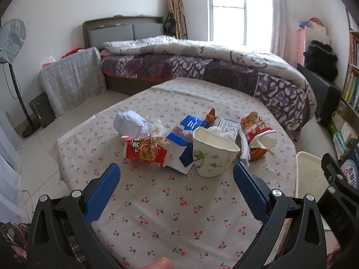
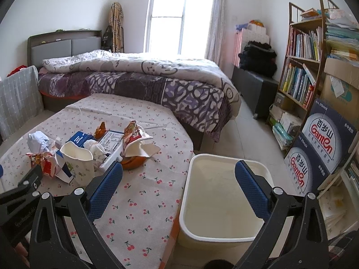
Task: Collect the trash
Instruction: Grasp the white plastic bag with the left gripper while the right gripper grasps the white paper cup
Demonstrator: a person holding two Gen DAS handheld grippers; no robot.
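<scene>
A pile of trash lies on the cherry-print tablecloth [image 1: 179, 213]: a white paper cup [image 1: 213, 154] with green frogs, a red noodle wrapper [image 1: 145, 151], a blue and white carton [image 1: 179, 148], a crumpled white paper [image 1: 130, 122], a torn red noodle bowl [image 1: 258, 127]. My left gripper [image 1: 177, 177] is open and empty just short of the pile. My right gripper [image 2: 179, 179] is open and empty above the table edge and a white bin [image 2: 224, 197]. The cup [image 2: 78, 161] and torn bowl [image 2: 136, 141] also show in the right wrist view.
The white bin [image 1: 309, 174] stands on the floor at the table's right side. A bed [image 2: 134, 78] lies beyond the table. A bookshelf [image 2: 303, 67] and Ganten water boxes [image 2: 320, 148] stand at the right. A fan [image 1: 11, 44] stands at the left.
</scene>
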